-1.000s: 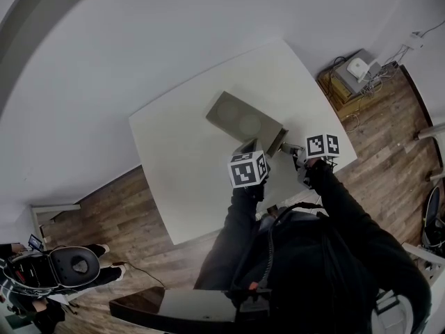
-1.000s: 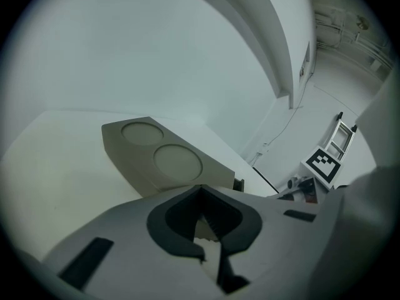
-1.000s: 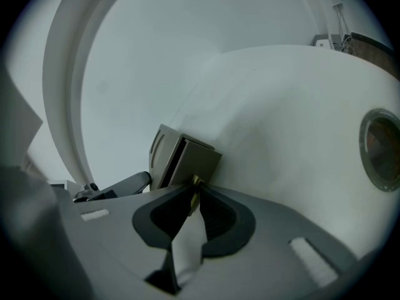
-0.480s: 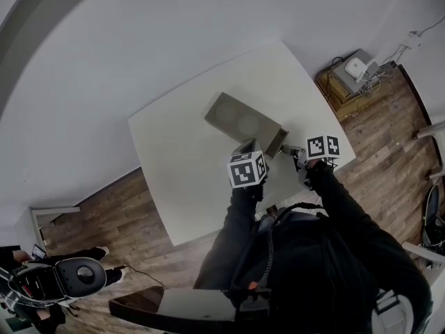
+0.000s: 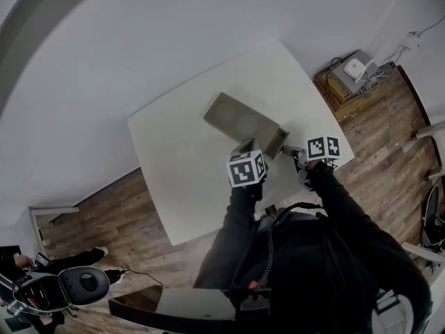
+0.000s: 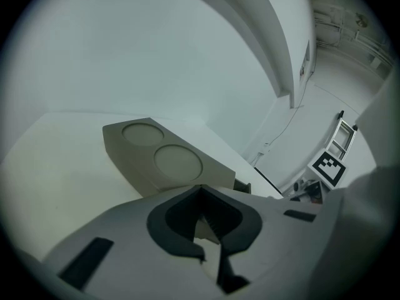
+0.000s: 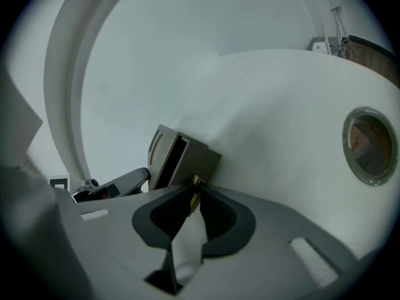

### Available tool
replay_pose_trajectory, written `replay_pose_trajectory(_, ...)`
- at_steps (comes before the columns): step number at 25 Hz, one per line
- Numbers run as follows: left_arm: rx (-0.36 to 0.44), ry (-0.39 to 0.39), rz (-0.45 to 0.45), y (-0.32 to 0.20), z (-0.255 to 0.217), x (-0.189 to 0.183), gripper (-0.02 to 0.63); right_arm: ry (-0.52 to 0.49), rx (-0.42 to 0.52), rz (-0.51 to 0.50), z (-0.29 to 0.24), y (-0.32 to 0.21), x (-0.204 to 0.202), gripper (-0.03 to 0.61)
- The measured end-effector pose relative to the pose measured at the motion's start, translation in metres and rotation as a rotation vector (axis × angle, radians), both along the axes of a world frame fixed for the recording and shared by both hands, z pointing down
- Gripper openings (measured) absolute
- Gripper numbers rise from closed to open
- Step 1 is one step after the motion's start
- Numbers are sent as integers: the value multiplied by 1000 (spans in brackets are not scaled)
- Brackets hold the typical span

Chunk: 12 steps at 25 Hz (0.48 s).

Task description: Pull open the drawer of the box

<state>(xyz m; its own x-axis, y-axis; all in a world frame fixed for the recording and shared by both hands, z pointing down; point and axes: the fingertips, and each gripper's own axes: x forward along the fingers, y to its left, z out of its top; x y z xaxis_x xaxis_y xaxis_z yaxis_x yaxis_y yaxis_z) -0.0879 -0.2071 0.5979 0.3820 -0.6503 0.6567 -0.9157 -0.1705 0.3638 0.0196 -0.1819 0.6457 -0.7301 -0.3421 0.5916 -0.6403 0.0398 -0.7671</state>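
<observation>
A grey box (image 5: 240,120) with two round recesses in its top lies on the white table (image 5: 174,165). Its drawer (image 5: 277,143) stands partly pulled out toward my right gripper (image 5: 290,149). In the right gripper view the drawer front (image 7: 199,160) sticks out of the box (image 7: 161,152), and my right gripper (image 7: 195,191) is shut on its small brass handle (image 7: 195,181). My left gripper (image 5: 244,147) is shut at the box's near side. In the left gripper view the box (image 6: 164,158) lies just beyond the left gripper (image 6: 203,195); whether they touch is hidden.
The table's near edge (image 5: 278,197) runs just under both grippers. A stack of devices with cables (image 5: 353,72) sits on the wooden floor at the right. A person by a round seat (image 5: 76,284) is at the lower left. A dark panel (image 5: 174,305) lies behind me.
Both grippers keep their places. The box has crept very slightly to the left. The person with the round seat on the floor has moved toward the frame's lower edge.
</observation>
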Motion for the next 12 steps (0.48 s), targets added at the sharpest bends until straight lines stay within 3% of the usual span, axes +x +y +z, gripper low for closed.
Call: replay_pose_trajectory(12,17,-12,-19,13,-1,6,-3,-7,12,0,0,16,11,48)
